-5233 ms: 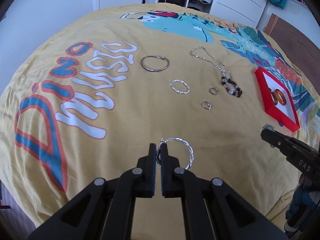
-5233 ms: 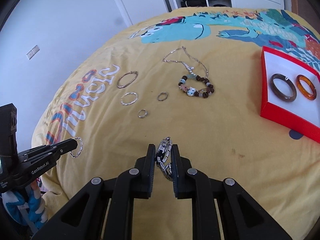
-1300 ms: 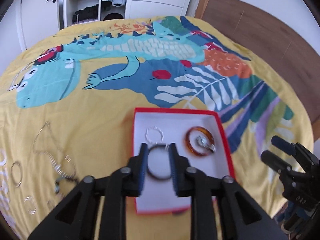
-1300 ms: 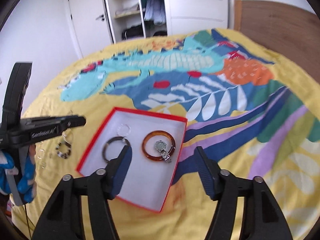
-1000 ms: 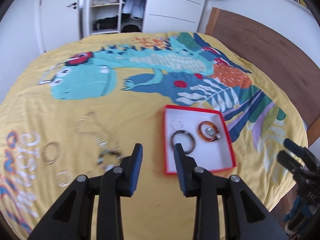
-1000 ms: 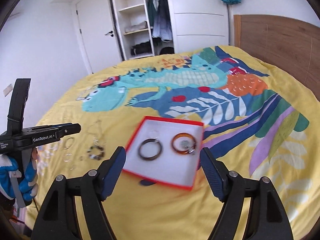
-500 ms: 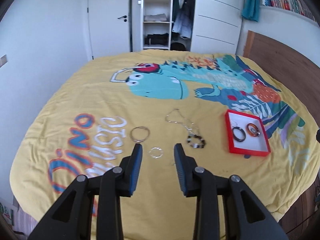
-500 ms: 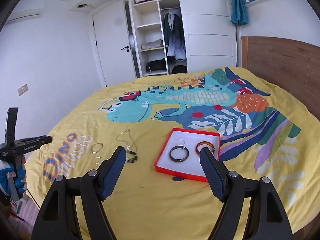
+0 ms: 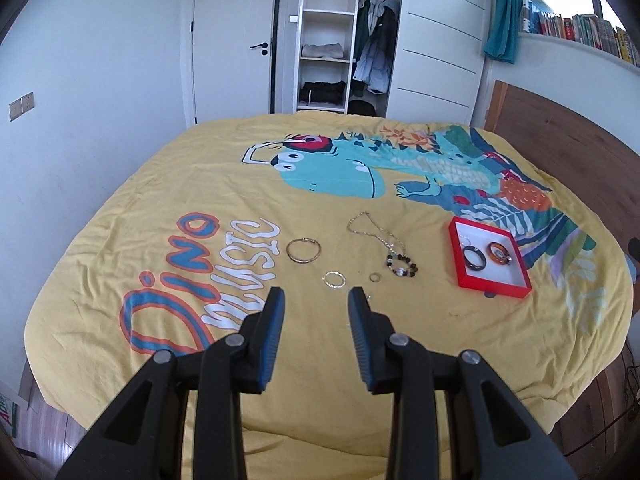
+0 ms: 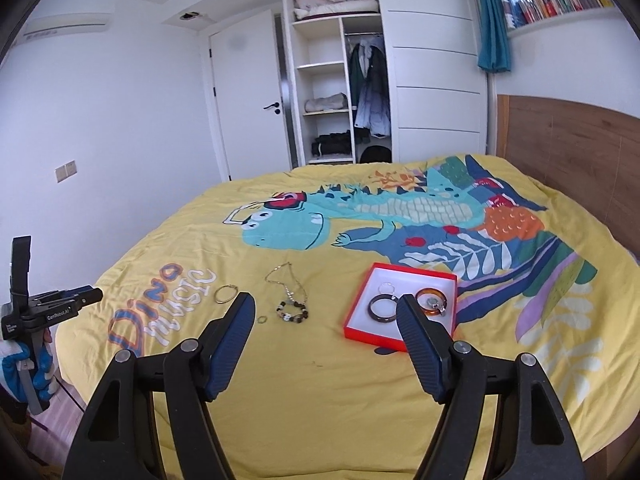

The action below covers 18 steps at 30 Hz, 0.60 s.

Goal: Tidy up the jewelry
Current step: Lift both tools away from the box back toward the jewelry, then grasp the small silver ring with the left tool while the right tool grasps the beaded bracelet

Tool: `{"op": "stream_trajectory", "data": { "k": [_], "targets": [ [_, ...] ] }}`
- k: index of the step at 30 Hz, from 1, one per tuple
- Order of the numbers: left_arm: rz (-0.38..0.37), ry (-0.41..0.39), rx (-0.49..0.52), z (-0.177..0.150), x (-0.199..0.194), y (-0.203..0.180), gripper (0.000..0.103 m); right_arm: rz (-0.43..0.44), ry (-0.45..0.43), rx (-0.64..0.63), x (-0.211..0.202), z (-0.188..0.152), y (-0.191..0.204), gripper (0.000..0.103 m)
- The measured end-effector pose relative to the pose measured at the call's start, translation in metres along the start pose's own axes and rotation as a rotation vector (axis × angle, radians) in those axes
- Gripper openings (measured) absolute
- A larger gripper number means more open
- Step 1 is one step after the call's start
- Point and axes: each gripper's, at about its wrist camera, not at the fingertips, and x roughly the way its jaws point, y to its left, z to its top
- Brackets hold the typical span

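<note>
A red jewelry box lies on the yellow bedspread; it holds a dark bangle, an amber bangle with a watch on it, and a thin silver ring. Loose on the bed lie a chain necklace, a beaded bracelet, a large bangle, a twisted silver hoop and a small ring. My left gripper and right gripper are open, empty and held high, well back from the jewelry.
The bed's near edge drops to a wooden floor. A wooden headboard stands on the right, a wardrobe and a door at the back. My left gripper also shows at the far left of the right wrist view.
Both grippers released their pieces into the red box, opened, and pulled up and back from the bed. The view has widened to the whole room.
</note>
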Motion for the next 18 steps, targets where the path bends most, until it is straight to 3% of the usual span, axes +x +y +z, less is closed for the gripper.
{"op": "stream_trajectory", "data": {
  "k": [9, 18],
  "targets": [
    [-0.01, 0.039, -0.014, -0.017, 0.02, 0.007, 0.031, 0.034, 0.045, -0.012, 0.028, -0.007, 0.016, 0.067],
    [-0.072, 0.14, 0.015, -0.034, 0.082, -0.017, 0.031, 0.097, 0.176, -0.024, 0.095, -0.03, 0.018, 0.057]
  ]
}}
